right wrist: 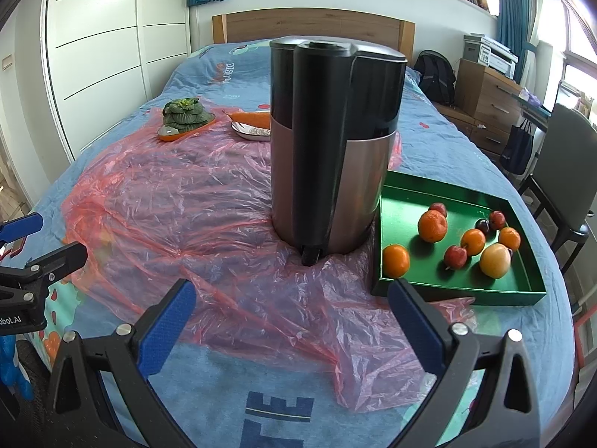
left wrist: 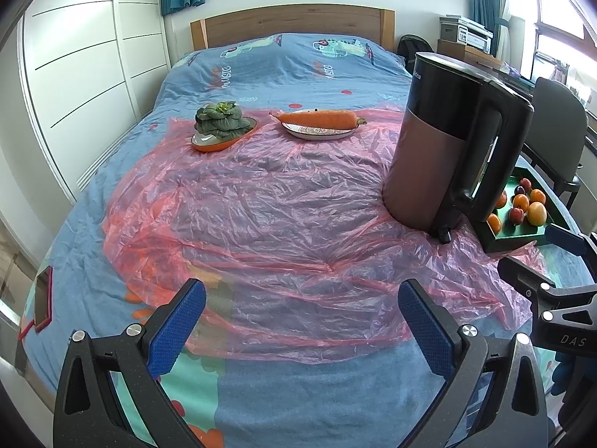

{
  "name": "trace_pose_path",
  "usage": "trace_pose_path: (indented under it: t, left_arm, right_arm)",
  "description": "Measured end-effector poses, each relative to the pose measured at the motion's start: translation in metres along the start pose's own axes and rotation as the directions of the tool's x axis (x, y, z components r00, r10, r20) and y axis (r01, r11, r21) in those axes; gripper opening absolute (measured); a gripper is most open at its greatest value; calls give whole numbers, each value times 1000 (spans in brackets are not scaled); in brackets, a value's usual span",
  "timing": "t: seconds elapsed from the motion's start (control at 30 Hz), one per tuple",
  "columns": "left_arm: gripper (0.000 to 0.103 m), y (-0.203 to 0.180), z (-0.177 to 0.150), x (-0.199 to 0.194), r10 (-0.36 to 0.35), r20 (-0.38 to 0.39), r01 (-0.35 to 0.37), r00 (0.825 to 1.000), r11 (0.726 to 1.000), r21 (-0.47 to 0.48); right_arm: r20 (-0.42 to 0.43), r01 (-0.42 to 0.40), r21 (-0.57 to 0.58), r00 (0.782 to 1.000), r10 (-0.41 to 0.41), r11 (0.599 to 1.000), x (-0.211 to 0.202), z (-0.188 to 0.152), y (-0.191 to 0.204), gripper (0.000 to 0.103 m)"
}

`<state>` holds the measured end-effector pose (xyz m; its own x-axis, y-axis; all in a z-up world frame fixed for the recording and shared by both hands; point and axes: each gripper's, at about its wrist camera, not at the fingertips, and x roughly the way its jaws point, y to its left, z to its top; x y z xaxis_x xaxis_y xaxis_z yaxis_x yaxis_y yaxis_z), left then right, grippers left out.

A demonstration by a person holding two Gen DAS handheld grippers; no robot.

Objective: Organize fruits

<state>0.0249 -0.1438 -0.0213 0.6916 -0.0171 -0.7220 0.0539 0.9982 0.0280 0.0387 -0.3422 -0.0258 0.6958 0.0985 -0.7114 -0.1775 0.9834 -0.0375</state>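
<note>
A green tray (right wrist: 406,194) lies on the bed to the right and holds several fruits: oranges (right wrist: 432,226), small red apples (right wrist: 455,256), a dark plum (right wrist: 483,226) and a pale yellow-pink fruit (right wrist: 494,260). The tray also shows at the right in the left wrist view (left wrist: 496,240). My right gripper (right wrist: 291,298) is open and empty, low over the pink plastic sheet (right wrist: 179,201), just left of the tray's near corner. My left gripper (left wrist: 302,298) is open and empty over the same sheet (left wrist: 261,201), far left of the tray.
A tall black and copper kettle (right wrist: 328,156) stands between the tray and the middle of the sheet. Leafy greens on an orange dish (left wrist: 220,125) and a carrot on a white plate (left wrist: 321,123) sit at the far end. A chair (right wrist: 567,171) stands right of the bed.
</note>
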Motion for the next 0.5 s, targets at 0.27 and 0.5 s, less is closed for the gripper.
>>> trace_pose_path:
  t: [0.27,0.5]
  left_arm:
    - [101,4,1,0,11,1,-11,1000,1000,-9]
    - [102,10,1,0,18,3,-18,1000,1000,-14]
  right_arm:
    - [-1,-8,4,1000,8,1000,2,0,1,103]
    - [0,-22,4,1000,22,1000,4,1,8,103]
